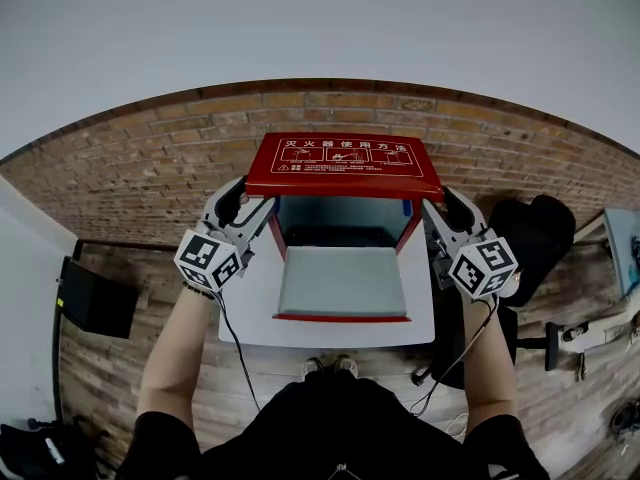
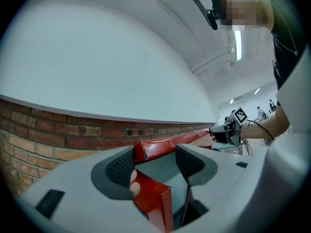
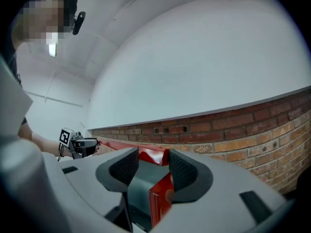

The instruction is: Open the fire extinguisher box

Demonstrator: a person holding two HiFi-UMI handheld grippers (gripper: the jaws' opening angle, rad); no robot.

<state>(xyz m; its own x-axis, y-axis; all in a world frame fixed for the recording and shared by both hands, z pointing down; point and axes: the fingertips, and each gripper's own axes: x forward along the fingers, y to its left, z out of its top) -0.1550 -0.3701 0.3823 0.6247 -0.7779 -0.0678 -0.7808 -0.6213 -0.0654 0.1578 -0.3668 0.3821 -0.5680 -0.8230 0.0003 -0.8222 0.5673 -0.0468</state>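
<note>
The red fire extinguisher box [image 1: 410, 230] stands on a white table [image 1: 420, 320], its grey inside showing. Its red lid [image 1: 343, 165], printed in white, is tilted up at the back, and a grey front panel [image 1: 343, 281] lies folded down towards me. My left gripper [image 1: 258, 206] is at the lid's left end and my right gripper [image 1: 428, 208] at its right end. In the left gripper view the lid's edge [image 2: 160, 147] fills the gap of the left gripper [image 2: 155, 161]. In the right gripper view the lid's corner [image 3: 154, 155] sits likewise in the right gripper [image 3: 154, 165]. Both look shut on it.
A brick wall [image 1: 150, 158] with a plain white upper part runs behind the table. A black chair [image 1: 535, 233] stands to the right and a black flat case [image 1: 95, 298] lies on the plank floor to the left. Cables [image 1: 235, 343] trail from both grippers.
</note>
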